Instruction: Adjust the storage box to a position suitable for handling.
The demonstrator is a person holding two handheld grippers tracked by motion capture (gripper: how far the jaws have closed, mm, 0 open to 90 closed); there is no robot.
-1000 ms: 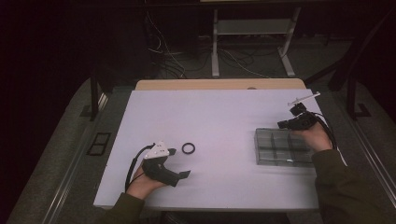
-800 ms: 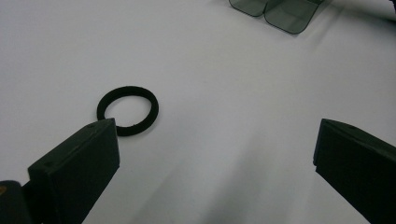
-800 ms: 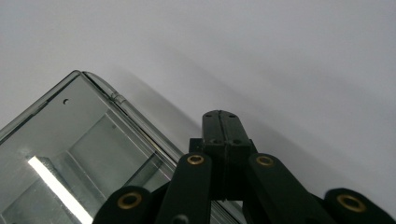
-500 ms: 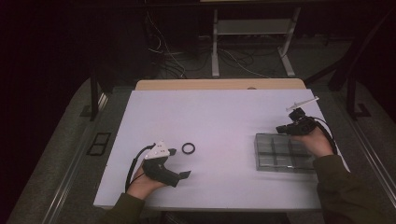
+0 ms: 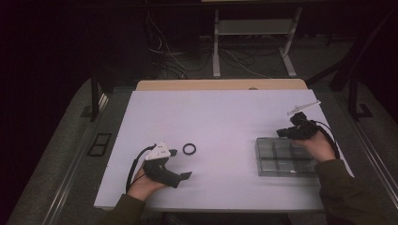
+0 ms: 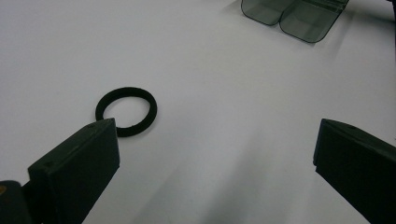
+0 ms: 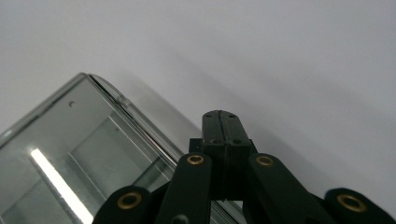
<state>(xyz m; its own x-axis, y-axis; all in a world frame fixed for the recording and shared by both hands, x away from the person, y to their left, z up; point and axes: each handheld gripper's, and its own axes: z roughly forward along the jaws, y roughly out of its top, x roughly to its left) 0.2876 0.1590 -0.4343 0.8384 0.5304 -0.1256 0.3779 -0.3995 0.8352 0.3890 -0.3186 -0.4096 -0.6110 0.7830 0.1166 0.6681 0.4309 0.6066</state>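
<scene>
Just ahead of left gripper [image 5: 180, 164], black ring [image 5: 189, 149] flat on white surface [image 5: 220, 122], apart from both jaws, nearer the upper one in high view. From left gripper view: ring [image 6: 126, 111] just beyond the tip of the left-hand jaw, outside the gap, a short arc of its near edge hidden behind that jaw tip. Jaws spread wide, nothing between them, only bare surface [image 6: 224, 116].

Beside right gripper [image 5: 284, 133], clear compartment box [image 5: 285, 157] lying just on its near side; jaw tips over the box's far left corner, contact hard to judge. Right gripper [image 7: 220, 122] jaws pressed fully together, nothing pinched. Box [image 7: 70, 154] to the left of and under the closed jaws in right gripper view, rounded corner closest to the tips.

Hard to make out: box contents, glare and dim light hiding the compartments. Box [image 6: 294, 14] cut off at top edge of left gripper view. Right hand [image 5: 319, 147] covering part of the box's right side. Ring well apart from right gripper.
</scene>
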